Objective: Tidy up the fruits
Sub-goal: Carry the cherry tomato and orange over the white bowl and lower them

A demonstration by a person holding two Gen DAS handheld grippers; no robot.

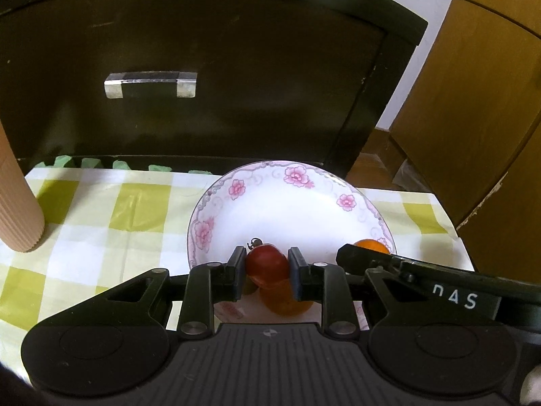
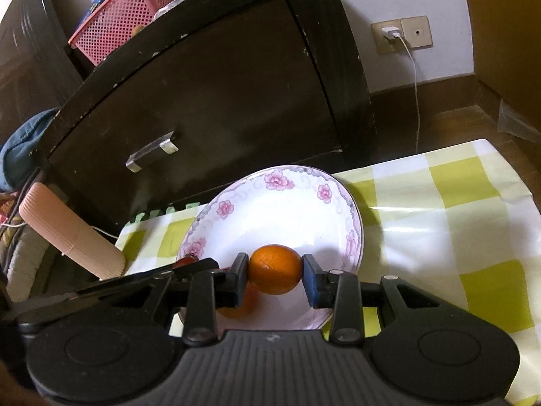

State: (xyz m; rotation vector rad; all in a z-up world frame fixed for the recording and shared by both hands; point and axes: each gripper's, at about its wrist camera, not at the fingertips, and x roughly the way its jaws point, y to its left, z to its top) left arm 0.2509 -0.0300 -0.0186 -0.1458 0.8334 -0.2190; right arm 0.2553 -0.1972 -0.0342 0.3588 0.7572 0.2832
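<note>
Green-and-white checked cloth covers the small table that stands against a dark cabinet; the floral plate is the landmark. Left gripper: fingers closed on a red fruit, apparently a small tomato, held over the near part of the plate. Right gripper: fingers closed on an orange, also over the plate's near part. A second orange fruit lies in the plate below the red fruit. A ribbed beige cylinder stands on the cloth to the left of the plate.

Risks, as judged: both grippers crowd the same near side of the plate, so their fingers may collide; a fruit released from a height may roll over the shallow rim; too firm a squeeze may bruise the soft red fruit.

Not resolved: whether either held fruit touches the plate or the fruit beneath; the near rim of the plate, hidden by the gripper bodies; most of the lower orange fruit; the cylinder's top, cut off.
</note>
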